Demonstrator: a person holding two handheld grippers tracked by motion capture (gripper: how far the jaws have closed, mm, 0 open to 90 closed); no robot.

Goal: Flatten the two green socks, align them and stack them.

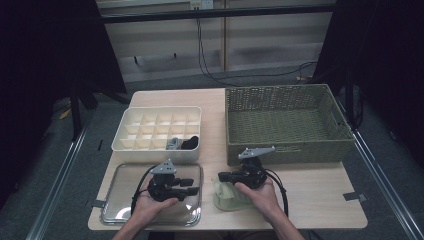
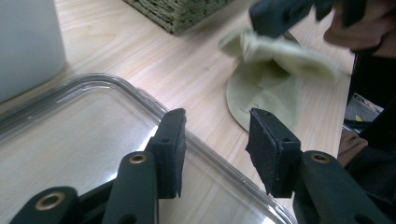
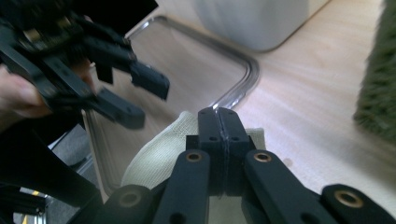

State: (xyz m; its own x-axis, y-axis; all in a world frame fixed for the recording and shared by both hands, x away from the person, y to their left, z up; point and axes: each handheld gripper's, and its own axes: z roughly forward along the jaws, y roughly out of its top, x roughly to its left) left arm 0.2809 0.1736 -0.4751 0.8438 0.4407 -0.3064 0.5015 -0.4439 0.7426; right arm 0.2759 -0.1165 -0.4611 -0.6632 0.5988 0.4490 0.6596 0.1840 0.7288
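A pale green cloth [image 1: 227,196] lies bunched on the wooden table near the front edge. My right gripper [image 1: 222,177] is shut on its top fold, and the cloth [image 2: 266,88] hangs from the jaws with its lower part on the table. In the right gripper view the jaws [image 3: 218,116] are pressed together over the cloth [image 3: 159,154]. My left gripper [image 1: 192,186] hovers over the right edge of a clear plastic tray [image 1: 120,210]. It [image 2: 215,140] is open with nothing between the pads, pointing towards the cloth.
A white compartment box [image 1: 160,125] stands behind the tray, with small grey and black items [image 1: 182,143] in its front cells. A green woven basket [image 1: 285,120] fills the back right of the table. Bare wood lies right of the cloth.
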